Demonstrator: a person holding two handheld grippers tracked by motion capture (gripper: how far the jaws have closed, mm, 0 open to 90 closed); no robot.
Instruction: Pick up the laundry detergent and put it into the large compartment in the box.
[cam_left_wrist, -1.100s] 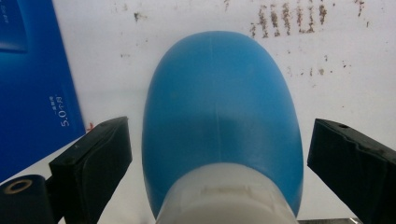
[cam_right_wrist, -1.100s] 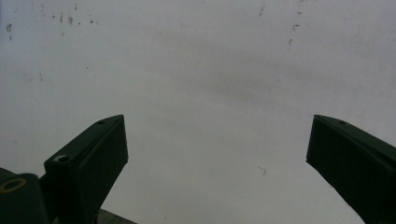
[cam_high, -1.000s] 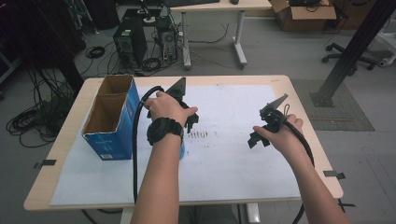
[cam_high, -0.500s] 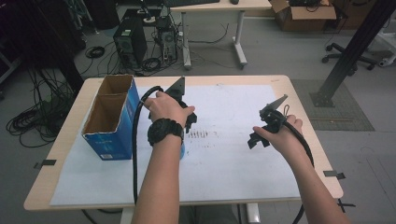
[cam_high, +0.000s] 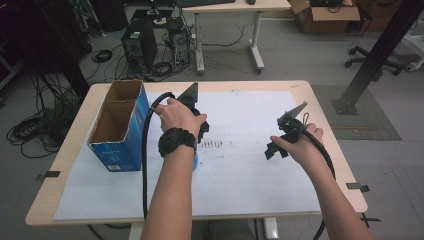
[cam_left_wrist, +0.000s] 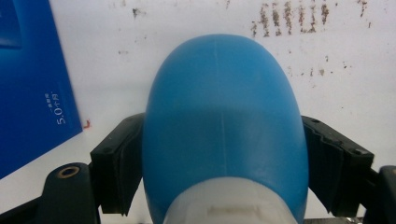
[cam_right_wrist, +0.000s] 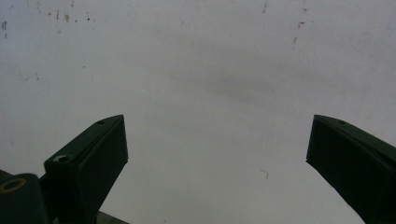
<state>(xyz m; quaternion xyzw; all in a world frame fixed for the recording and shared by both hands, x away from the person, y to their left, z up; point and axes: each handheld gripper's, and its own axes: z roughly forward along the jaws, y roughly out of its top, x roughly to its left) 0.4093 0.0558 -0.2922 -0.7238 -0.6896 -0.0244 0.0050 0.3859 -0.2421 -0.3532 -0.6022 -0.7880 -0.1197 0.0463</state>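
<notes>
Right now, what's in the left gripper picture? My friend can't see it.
A rounded blue object with a white end sits squeezed between the two black jaws of the left hand-held gripper. Behind it lies white paper with dark smudges, and a blue box stands at the left edge.

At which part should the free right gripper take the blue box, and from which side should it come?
Judging by its shape, grip the blue box at a long side wall, coming from above. The top is open and a divider splits it, so one jaw can go inside. The right gripper is open, over the white sheet.

change: none visible | left hand-held gripper (cam_high: 192, 131) unmoved | right hand-held gripper (cam_high: 280, 142) unmoved
</notes>
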